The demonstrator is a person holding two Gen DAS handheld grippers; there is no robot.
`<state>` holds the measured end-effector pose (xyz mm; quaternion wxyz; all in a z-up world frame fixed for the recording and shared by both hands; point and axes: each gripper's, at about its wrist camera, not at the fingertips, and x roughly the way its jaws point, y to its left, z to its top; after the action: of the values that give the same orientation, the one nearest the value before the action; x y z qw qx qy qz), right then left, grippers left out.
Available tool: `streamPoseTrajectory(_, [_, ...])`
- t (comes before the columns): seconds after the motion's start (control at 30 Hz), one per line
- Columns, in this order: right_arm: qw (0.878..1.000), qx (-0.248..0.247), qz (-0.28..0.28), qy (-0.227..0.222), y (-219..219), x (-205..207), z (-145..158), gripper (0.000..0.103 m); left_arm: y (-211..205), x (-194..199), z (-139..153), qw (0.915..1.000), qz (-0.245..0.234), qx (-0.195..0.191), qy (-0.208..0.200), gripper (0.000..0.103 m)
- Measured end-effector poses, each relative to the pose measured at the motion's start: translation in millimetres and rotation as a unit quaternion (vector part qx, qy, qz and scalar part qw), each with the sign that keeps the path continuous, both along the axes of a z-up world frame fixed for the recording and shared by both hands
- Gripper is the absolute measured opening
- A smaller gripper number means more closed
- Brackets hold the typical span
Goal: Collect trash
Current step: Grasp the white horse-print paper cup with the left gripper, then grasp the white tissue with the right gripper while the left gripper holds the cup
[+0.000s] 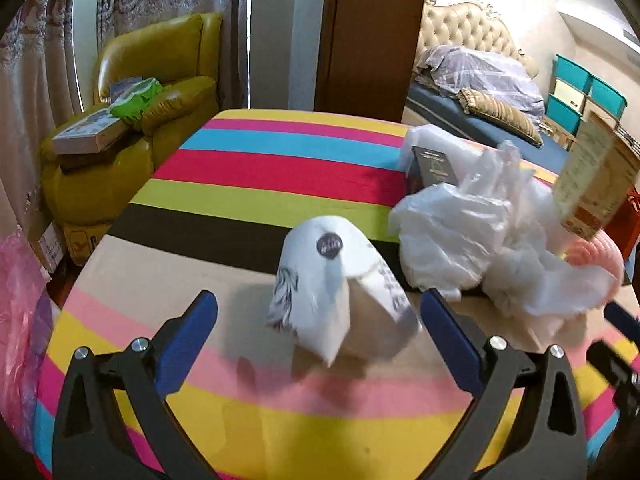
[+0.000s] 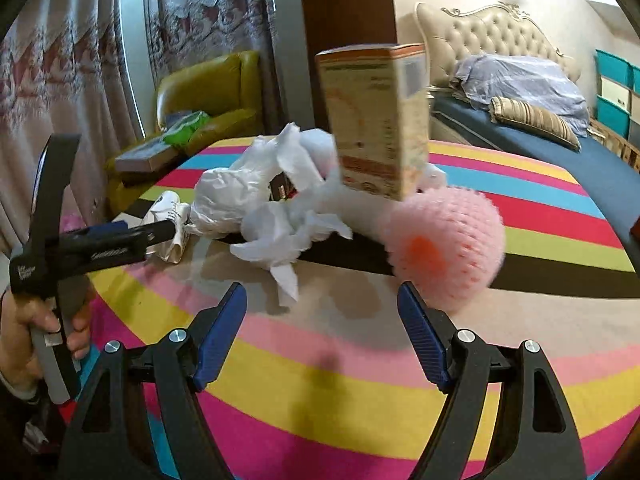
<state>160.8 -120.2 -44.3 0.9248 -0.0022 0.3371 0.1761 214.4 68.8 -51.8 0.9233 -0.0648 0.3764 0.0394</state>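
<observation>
Your work surface is a table under a striped cloth [image 2: 360, 392] in pink, yellow, black and red bands. On it, toward the far side, sits a heap of crumpled white plastic bags and paper [image 2: 256, 204], with a small dark box [image 1: 434, 168] partly tucked in behind. Just right of the heap lies a pink foam fruit net [image 2: 444, 240]. An orange-and-cream carton [image 2: 378, 120] appears blurred above the heap; you cannot tell what supports it. Left of the heap lies a crumpled white paper cup [image 1: 340, 292] on its side.

Your left gripper [image 1: 320, 332] stands wide apart, the cup between its blue pads without contact. Your right gripper [image 2: 322, 332] is also spread, nothing between its pads.
</observation>
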Motion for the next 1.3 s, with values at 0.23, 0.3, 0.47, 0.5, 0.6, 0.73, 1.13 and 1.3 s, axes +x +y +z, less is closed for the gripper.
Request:
streamPoseTrajectory(0.23, [1.0, -0.007, 0.011, 0.02, 19, 16, -6, 0.074, 4, 21, -15, 0.998, -0.026, -0.042, 0.039, 0.049])
streamPoseTrajectory(0.3, [0.999, -0.005, 0.019, 0.029, 28, 23, -8, 0.074, 6, 15, -13, 0.998, -0.033, -0.044, 0.031, 0.048])
streamPoseTrajectory(0.47, [0.999, -0.003, 0.036, 0.037, 51, 39, -10, 0.064, 13, -12, -7, 0.9988, -0.029, -0.039, 0.004, 0.048])
streamPoseTrajectory(0.5, [0.999, -0.005, 0.037, 0.037, 55, 42, -10, 0.062, 17, -15, -8, 0.9986, -0.024, -0.047, 0.005, 0.048])
streamPoseTrajectory(0.6, [0.999, -0.017, 0.038, 0.035, 70, 51, -10, 0.058, 23, -19, -9, 0.9984, -0.006, -0.056, 0.006, 0.048])
streamPoseTrajectory(0.73, [0.999, -0.029, 0.033, 0.03, 76, 53, -10, 0.025, 16, -20, -8, 0.9994, -0.003, -0.035, 0.008, 0.048])
streamPoseTrajectory(1.13, [0.998, 0.041, 0.047, -0.012, 37, 11, 1, 0.013, 11, -35, 3, 0.9995, 0.014, 0.008, -0.027, 0.048])
streamPoseTrajectory(1.3, [0.997, 0.051, 0.051, -0.005, 27, 8, -1, 0.013, 7, -44, 8, 0.9983, 0.015, 0.031, -0.047, 0.048])
